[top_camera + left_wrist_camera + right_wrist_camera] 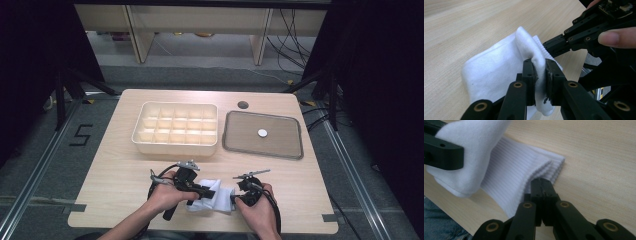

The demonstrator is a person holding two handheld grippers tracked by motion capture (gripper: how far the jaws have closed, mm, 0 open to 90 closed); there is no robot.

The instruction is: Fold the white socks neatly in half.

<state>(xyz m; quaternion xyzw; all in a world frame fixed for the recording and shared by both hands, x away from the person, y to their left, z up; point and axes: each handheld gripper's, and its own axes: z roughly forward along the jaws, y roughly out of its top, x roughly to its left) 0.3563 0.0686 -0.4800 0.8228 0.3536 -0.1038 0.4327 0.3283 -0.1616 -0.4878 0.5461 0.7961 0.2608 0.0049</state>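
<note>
With my left hand-held gripper [540,75] clamped on the white sock's [499,72] fold and my right hand-held gripper [541,192] pinching its ribbed cuff [524,175], I should fold slowly, keeping edges aligned on the table [125,175].

Two tools [207,191] [235,198], one white sock [216,199], one compartment box [175,144], one tray [262,151], one white disc [262,133].

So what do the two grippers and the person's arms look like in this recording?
Both the left gripper and the right gripper are black, built of jointed link bars with brass-coloured pivot pins and flat dark pads. Each carries a grey three-cornered plate on top and trails a black cable. The forearms are bare, no sleeves or gloves in view. Blue denim shows at the right gripper view's lower left corner.
</note>
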